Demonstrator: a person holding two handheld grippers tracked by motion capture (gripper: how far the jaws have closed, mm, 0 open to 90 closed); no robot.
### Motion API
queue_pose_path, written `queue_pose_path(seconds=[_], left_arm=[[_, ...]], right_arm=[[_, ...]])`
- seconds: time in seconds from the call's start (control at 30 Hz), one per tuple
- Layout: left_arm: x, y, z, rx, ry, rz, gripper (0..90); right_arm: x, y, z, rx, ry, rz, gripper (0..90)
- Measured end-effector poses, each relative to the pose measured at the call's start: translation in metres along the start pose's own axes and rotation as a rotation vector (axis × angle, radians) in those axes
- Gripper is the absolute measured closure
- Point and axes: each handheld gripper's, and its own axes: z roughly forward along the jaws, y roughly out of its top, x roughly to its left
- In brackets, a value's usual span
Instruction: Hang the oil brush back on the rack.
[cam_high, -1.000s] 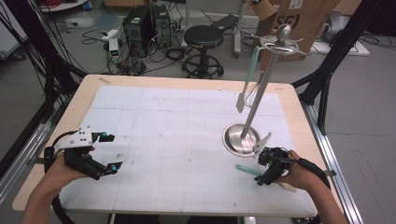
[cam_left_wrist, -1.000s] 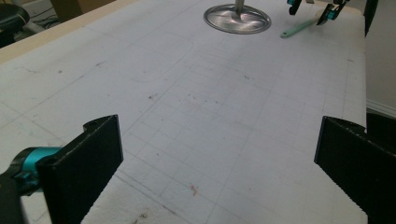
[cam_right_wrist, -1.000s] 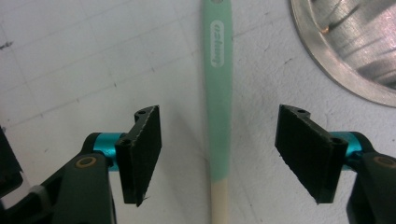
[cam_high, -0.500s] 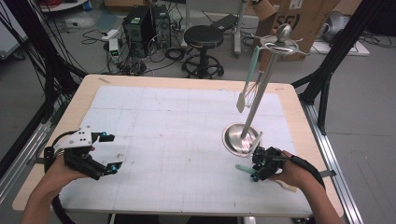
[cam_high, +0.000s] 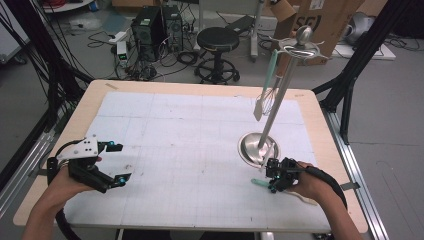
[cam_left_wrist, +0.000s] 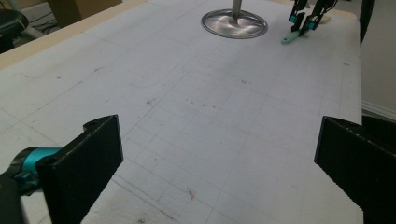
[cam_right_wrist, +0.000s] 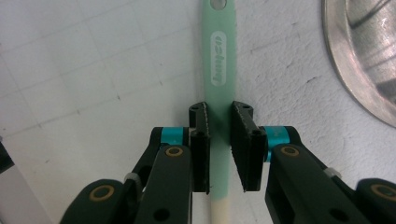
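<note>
Lower right of the high view: your right gripper (cam_high: 272, 181), jaws just closing onto the green handle of a spatula (cam_right_wrist: 219, 88) lying flat on the white mat (cam_high: 190, 150), pads at both its sides. Just beside, upper right: steel stand base (cam_high: 250, 147). Lower left: your left gripper (cam_high: 116, 162), jaws wide apart, holding nothing.

Mint-green spatula handle (cam_right_wrist: 219, 93) w/ cream end, white logo; black hand-held gripper (cam_right_wrist: 219, 140), teal accents; white grid mat (cam_high: 175, 150); silver stand base (cam_high: 252, 147).
</note>
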Motion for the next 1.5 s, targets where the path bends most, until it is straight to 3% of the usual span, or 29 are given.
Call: queue_pose_path(seconds=[0.13,0.33,0.7,0.9,1.37,1.5], left_arm=[[0.001,0.000,0.000,0.002,0.003,-0.003,1.7],[0.000,0.000,0.000,0.003,0.003,-0.004,1.7],[0.000,0.000,0.001,0.010,0.005,0.003,1.7],[0.000,0.000,0.002,0.017,0.007,0.003,1.7],[0.001,-0.001,0.003,0.028,0.004,0.004,1.7],[0.002,-0.001,0.003,0.026,0.004,-0.001,1.7]], right_arm=[[0.001,-0.004,-0.004,-0.031,0.026,-0.016,78.2],[0.000,-0.014,-0.020,-0.119,0.044,-0.033,78.2],[-0.003,-0.045,-0.056,-0.359,0.063,0.001,78.4],[-0.004,-0.060,-0.073,-0.461,0.079,0.024,78.4],[-0.011,-0.087,-0.129,-0.642,0.031,0.055,78.4],[-0.015,-0.090,-0.143,-0.669,0.021,0.059,78.4]])
